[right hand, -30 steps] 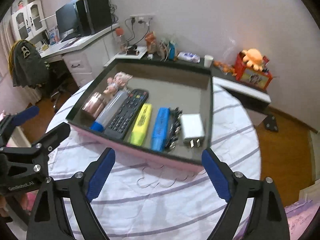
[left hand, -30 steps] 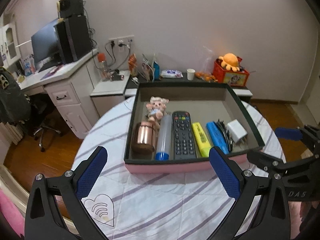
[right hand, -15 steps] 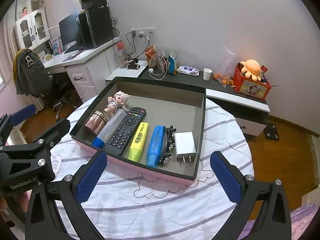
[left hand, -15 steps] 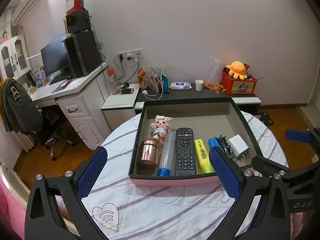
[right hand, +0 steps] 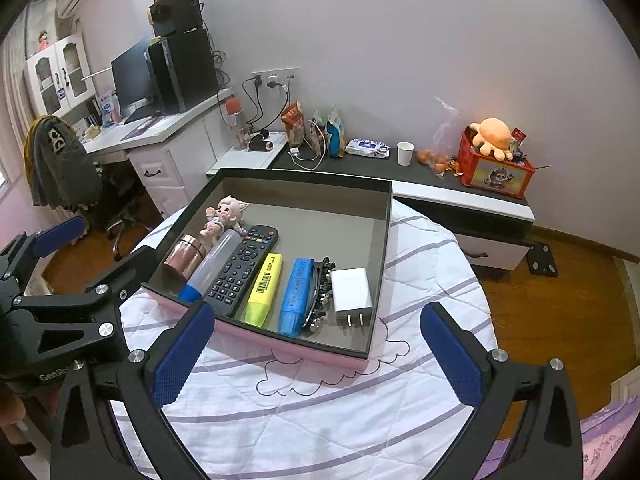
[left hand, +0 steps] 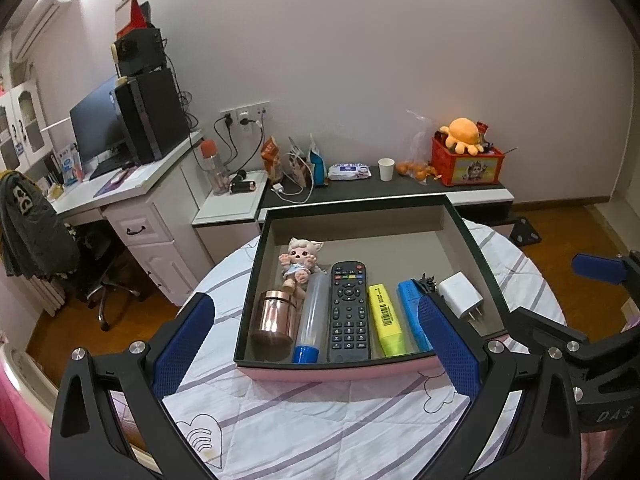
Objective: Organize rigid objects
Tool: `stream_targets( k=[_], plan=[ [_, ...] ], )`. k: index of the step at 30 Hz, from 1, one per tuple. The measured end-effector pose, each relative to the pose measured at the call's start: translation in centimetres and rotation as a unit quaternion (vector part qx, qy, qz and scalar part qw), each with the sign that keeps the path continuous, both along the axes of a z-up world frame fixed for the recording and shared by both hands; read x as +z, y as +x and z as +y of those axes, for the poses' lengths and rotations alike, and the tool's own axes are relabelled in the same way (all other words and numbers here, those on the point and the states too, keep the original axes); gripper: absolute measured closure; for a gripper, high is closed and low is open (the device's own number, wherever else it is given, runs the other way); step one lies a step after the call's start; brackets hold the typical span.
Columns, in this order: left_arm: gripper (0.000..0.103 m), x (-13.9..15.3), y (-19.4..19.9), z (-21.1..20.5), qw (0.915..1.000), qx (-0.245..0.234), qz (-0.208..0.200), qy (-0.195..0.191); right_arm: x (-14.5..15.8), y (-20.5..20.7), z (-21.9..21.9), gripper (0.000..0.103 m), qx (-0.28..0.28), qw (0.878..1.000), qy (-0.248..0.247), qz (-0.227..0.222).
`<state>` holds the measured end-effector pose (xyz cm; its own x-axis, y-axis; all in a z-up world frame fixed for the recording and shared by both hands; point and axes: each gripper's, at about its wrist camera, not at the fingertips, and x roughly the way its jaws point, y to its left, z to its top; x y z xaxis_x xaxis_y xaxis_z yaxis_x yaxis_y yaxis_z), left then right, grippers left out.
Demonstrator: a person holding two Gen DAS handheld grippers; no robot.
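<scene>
box: I've got a shallow open box, pink outside with dark rim, sitting flat on the worktop
left end: copper tin lying down, little doll behind it
middle: clear tube with blue cap, black remote, yellow highlighter, blue highlighter, all side by side
right end: black hair clip, then white charger, prongs toward me

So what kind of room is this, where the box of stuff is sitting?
Most likely a bedroom or home study: a white desk with a monitor and computer tower, an office chair, and a plush toy on a low cabinet.
</scene>
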<state>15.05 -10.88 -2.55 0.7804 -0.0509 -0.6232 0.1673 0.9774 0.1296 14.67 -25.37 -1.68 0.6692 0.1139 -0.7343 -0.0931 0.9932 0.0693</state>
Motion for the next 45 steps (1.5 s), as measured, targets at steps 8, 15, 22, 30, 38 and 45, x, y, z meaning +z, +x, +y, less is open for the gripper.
stream_targets(
  k=[8, 15, 22, 30, 38, 45],
  plan=[
    [0.0, -0.4, 1.0, -0.6, 0.9999, -0.004, 0.01, 0.004, -0.2, 0.3, -0.5, 0.0, 0.001, 1.0, 0.008, 0.001],
    [0.0, -1.0, 1.8, -1.3, 0.9997, -0.012, 0.021, -0.004, -0.5, 0.4, -0.8, 0.0, 0.003, 1.0, 0.012, 0.003],
    [0.0, -1.1, 1.9, -1.7, 0.9997, -0.014, 0.022, -0.006, -0.6, 0.4, -1.1, 0.0, 0.004, 1.0, 0.015, 0.001],
    [0.0, 0.1, 0.5, -0.9, 0.9999, -0.006, -0.004, -0.011, 0.1, -0.4, -0.9, 0.0, 0.007, 1.0, 0.016, -0.02],
    [0.0, 2.7, -3.4, 0.7, 0.9979, -0.002, -0.058, -0.031, 2.5, -3.3, 0.5, 0.0, 0.017, 0.996, 0.011, -0.083],
    [0.0, 4.4, -7.3, 2.5, 0.994, 0.007, -0.095, -0.052, 4.1, -7.3, 1.8, 0.0, 0.017, 0.988, 0.015, -0.153]
  ],
)
